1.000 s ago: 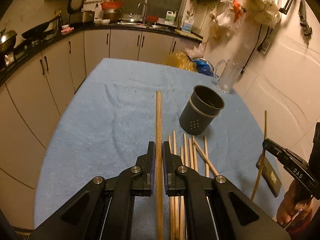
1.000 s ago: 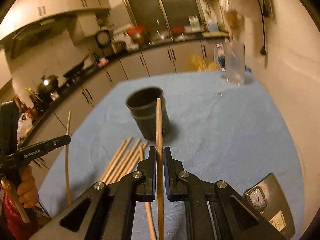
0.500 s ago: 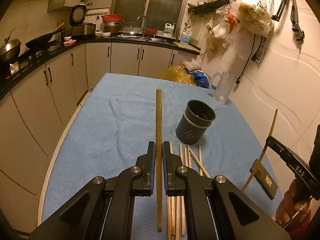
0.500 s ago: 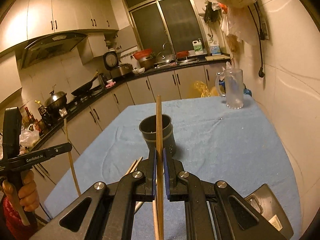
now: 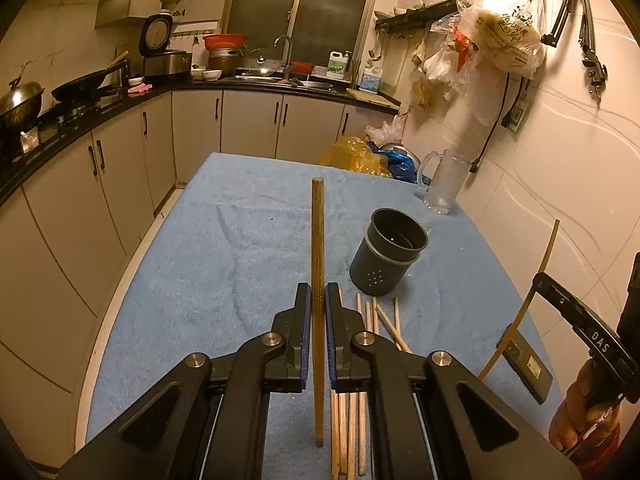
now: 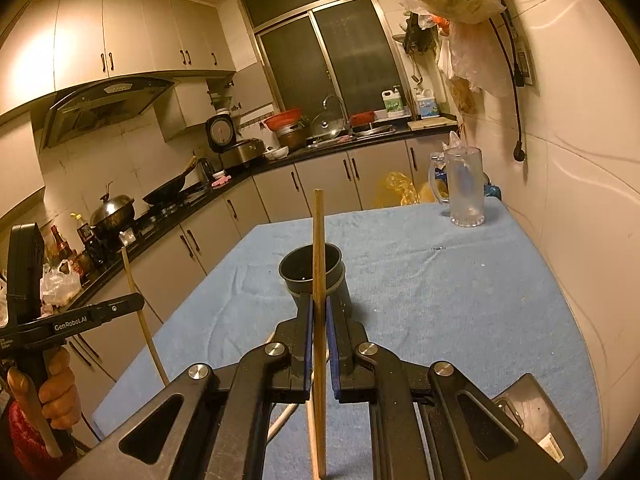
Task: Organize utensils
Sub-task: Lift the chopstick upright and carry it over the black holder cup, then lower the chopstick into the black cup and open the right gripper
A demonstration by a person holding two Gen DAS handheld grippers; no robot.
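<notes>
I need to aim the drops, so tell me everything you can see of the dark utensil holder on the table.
The utensil holder is a dark grey round cup, matte, whether metal or plastic I cannot tell, with a flared rim, a paler band below it and small drain holes low on its wall. It stands upright and looks empty on the blue cloth, near the wall side. Loose chopsticks lie just in front of its base; whether they touch it I cannot tell. No gripper touches it.

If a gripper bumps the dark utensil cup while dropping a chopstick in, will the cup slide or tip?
The dark utensil cup looks tall for its base and nearly empty, so it may tip. The blue cloth probably grips its bottom, which makes sliding less likely. It already seems to lean in the left wrist view.
</notes>
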